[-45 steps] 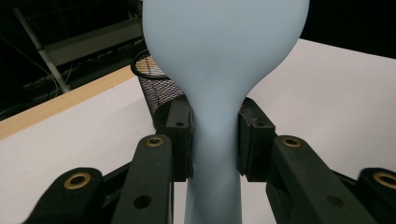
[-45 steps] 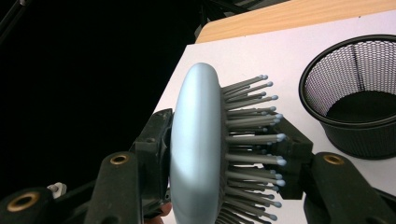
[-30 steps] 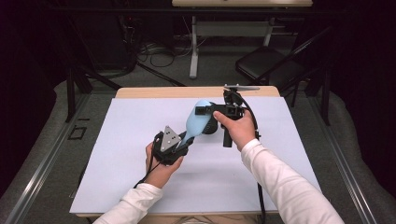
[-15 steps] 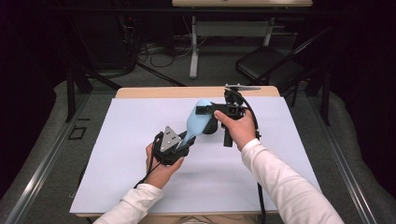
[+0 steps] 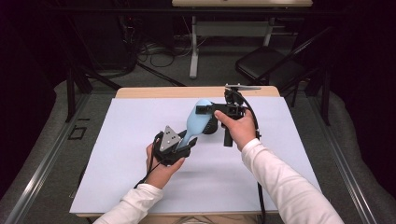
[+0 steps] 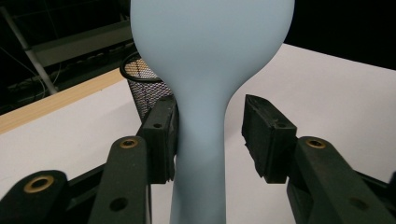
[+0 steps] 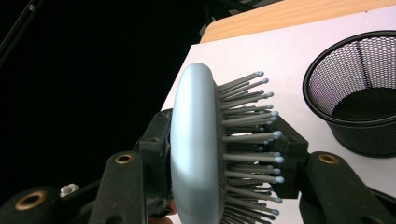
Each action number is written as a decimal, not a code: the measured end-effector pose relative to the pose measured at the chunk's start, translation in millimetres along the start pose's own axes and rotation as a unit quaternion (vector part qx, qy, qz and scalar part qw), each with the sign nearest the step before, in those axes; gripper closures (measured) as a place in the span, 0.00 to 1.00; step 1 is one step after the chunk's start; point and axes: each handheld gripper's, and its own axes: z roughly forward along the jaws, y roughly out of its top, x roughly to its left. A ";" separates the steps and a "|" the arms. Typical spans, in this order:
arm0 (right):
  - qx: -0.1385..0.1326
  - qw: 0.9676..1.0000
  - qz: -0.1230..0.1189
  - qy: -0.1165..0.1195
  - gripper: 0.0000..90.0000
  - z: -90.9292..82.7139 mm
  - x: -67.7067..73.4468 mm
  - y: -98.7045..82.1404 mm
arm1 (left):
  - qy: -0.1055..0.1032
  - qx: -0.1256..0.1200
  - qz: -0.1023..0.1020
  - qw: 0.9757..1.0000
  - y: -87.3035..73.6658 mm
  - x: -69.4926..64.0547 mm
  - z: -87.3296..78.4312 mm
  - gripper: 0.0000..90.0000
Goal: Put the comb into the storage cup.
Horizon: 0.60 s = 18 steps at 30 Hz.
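Note:
A light blue hairbrush (image 5: 198, 122) hangs over the white sheet between both grippers. My right gripper (image 5: 205, 114) is shut on the brush's head (image 7: 194, 140), one pad on its smooth back and the other among the bristles. My left gripper (image 5: 189, 142) straddles the slim handle (image 6: 201, 140). Its jaws have just been opening: one pad (image 6: 161, 135) still touches the handle, while the other pad (image 6: 266, 135) stands clear of it with a gap.
A black mesh basket (image 7: 359, 93) stands on the white sheet (image 5: 116, 177) just behind the brush, also seen past the handle (image 6: 142, 84). The wooden table edge (image 5: 154, 92) runs along the far side. A black chair (image 5: 271, 65) stands beyond it.

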 end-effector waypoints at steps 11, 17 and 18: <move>-0.005 1.000 0.001 0.001 0.56 -1.9 -2.9 2.0 | -0.015 -0.007 -0.018 1.000 0.2 2.6 0.7 0.53; -0.011 1.000 0.000 -0.003 0.56 -4.3 -5.9 4.4 | -0.012 -0.007 -0.022 1.000 1.0 3.6 0.5 0.50; -0.012 1.000 0.004 -0.004 0.56 -4.9 -6.0 4.9 | -0.010 -0.008 -0.022 1.000 1.0 3.8 0.5 0.49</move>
